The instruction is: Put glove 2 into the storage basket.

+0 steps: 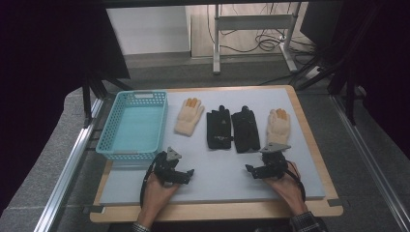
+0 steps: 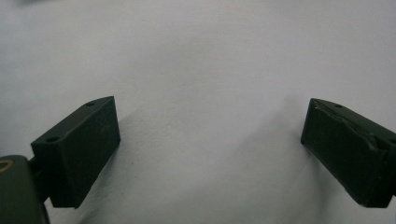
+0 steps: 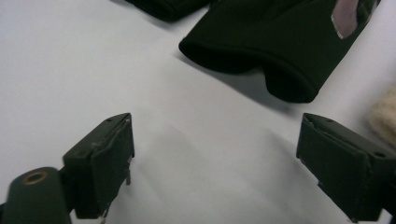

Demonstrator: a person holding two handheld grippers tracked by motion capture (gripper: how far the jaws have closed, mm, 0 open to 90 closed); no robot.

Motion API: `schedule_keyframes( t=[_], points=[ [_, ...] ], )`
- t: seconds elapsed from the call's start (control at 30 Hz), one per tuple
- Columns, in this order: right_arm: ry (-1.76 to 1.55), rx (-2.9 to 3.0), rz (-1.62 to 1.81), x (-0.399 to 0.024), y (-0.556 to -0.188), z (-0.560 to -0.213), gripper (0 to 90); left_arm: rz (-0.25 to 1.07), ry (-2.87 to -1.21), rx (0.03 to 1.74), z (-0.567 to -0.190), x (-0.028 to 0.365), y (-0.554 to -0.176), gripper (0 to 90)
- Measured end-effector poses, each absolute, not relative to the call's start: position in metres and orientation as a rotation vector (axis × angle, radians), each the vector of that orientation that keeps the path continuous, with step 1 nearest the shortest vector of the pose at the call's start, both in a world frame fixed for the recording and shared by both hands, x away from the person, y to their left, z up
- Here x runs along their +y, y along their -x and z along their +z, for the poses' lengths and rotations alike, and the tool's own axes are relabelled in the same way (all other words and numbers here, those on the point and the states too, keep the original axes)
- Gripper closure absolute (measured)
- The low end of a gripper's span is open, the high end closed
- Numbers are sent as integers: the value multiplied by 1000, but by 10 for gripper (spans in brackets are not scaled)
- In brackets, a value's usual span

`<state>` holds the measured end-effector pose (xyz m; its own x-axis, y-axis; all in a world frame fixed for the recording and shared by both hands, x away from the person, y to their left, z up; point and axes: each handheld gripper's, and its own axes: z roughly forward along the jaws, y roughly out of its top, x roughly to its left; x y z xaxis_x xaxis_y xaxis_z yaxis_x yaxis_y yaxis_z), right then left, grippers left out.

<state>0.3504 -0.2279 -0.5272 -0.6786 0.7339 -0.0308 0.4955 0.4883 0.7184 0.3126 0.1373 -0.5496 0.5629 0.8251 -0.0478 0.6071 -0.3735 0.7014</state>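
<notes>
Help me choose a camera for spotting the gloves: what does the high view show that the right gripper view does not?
High view: the turquoise basket, four gloves in a row, namely a cream glove, two black gloves and a second cream glove, and the left gripper.

Right gripper view: close up, the open cuff of the nearest black glove.

Both: the right gripper, jaws apart with nothing between them, over the grey table mat.

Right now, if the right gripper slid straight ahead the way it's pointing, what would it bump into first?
Probably the black glove: in the right gripper view its cuff lies just ahead of the right gripper, slightly to the right. The fingers stand open with bare table between them. Depth is hard to judge.
</notes>
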Motion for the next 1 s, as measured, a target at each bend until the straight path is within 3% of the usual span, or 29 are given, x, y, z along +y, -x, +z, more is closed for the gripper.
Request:
schedule_keyframes(
  t=[0.33, 0.7, 1.0],
  points=[
    [-1002, 2362, 1050, -228, -360, -502, 284, 410, -2112, 1142, -550, 137, -313, 51],
    [-1037, 2340, 1017, -225, -421, -479, 494, 410, -2112, 1142, -550, 137, -312, 51],
    [-1068, 2349, 971, -212, -467, -484, 511, 409, -2111, 1141, -550, 137, -312, 51]
  ],
)
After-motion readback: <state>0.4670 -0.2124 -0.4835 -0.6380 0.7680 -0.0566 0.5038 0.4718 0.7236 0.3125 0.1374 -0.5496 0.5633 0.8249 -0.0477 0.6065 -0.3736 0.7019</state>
